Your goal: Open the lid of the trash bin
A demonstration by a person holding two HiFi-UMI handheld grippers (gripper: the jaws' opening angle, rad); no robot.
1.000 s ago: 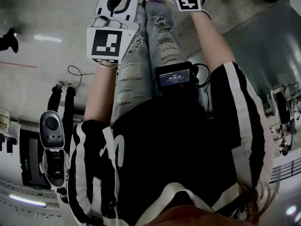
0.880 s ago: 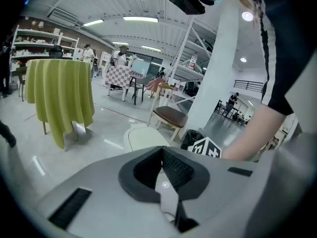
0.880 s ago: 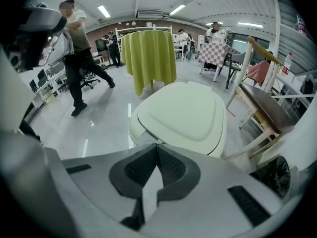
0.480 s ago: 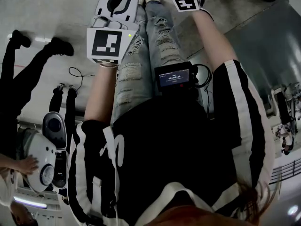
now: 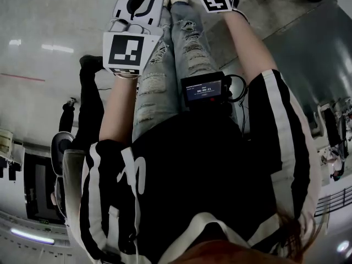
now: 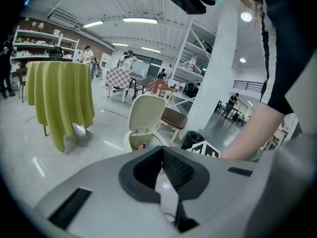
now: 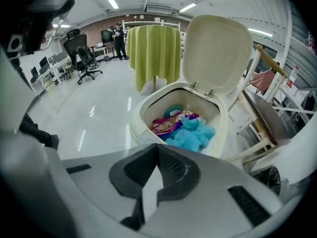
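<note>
The trash bin [image 7: 148, 114] stands on the glossy pale floor [image 7: 94, 118] of a big open hall. Its lid [image 7: 218, 53] is tipped upright, and crumpled blue material [image 7: 194, 133] and a purple wrapper [image 7: 166, 124] lie inside. Behind it is a table draped in yellow-green cloth [image 7: 153, 53], with an office chair [image 7: 81, 53] farther off. The left hand-held gripper [image 6: 161, 150] and right hand-held gripper [image 7: 157, 148] both have their jaws pressed together on nothing, clear of the bin.

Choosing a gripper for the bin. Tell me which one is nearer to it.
The right gripper: in its view the open trash bin looms large just beyond the jaws, while the left gripper sees it small and farther off.
</note>
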